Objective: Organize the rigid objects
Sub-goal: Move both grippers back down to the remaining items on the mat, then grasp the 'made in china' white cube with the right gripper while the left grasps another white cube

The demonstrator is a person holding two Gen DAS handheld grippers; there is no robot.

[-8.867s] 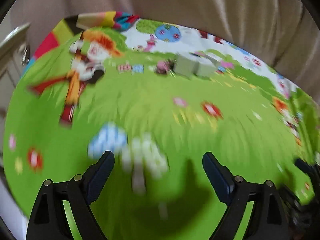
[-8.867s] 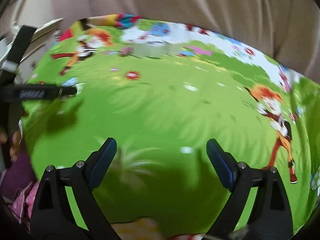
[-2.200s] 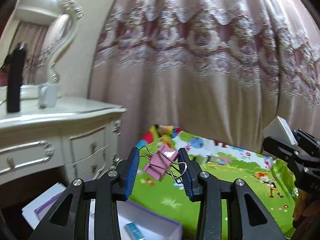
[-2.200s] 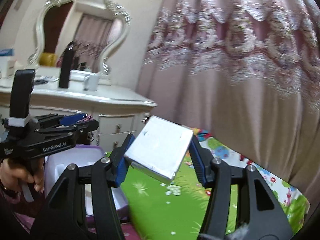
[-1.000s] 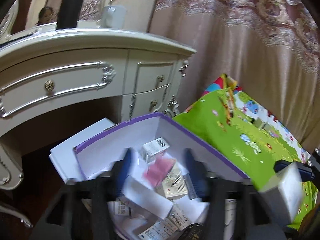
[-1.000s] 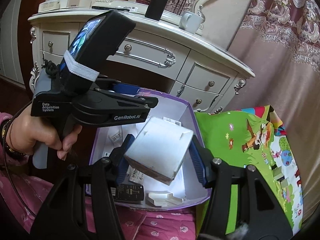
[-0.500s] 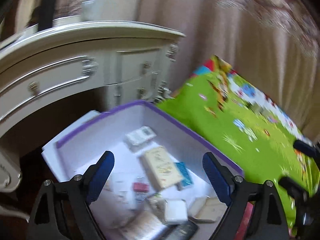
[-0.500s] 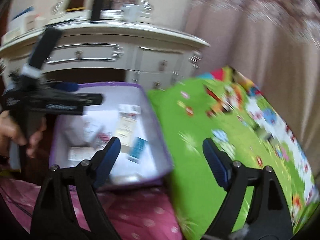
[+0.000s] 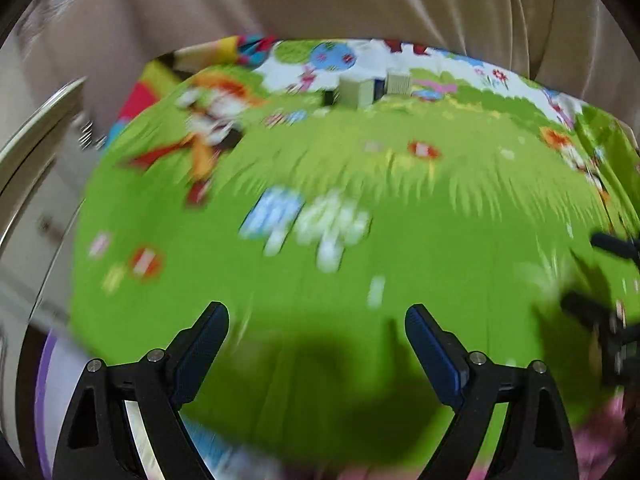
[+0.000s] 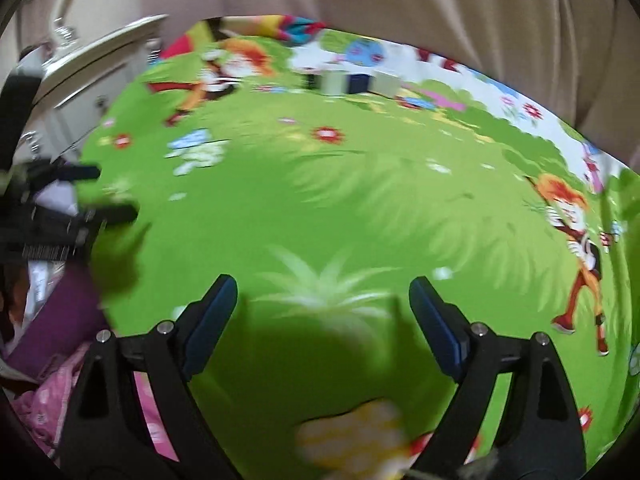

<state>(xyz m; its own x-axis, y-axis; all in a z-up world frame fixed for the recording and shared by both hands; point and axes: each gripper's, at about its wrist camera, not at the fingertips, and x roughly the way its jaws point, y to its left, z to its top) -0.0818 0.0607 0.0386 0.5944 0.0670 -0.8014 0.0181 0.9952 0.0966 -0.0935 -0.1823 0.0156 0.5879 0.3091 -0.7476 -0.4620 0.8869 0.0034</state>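
My left gripper (image 9: 316,344) hangs open and empty over a green cartoon play mat (image 9: 400,248). My right gripper (image 10: 322,312) is also empty above the mat (image 10: 360,208), its jaws still opening. At the mat's far edge stand small pale boxes (image 9: 356,92) with a dark one between them, blurred; the right wrist view shows these boxes (image 10: 335,80) too. The right gripper (image 9: 596,274) appears at the right edge of the left wrist view. The left gripper (image 10: 108,192) shows at the left edge of the right wrist view. The purple storage box (image 9: 44,392) peeks in at lower left.
A white dresser (image 10: 100,52) stands left of the mat, and a beige curtain (image 9: 320,8) hangs behind it. Pink patterned clothing (image 10: 36,400) and the purple box wall (image 10: 60,316) lie at lower left. A blurred yellow-white thing (image 10: 352,436) sits at the near edge.
Both grippers let go of the pink clip and the white box into the purple box, opened wide, then swung right from the box to over the green mat.
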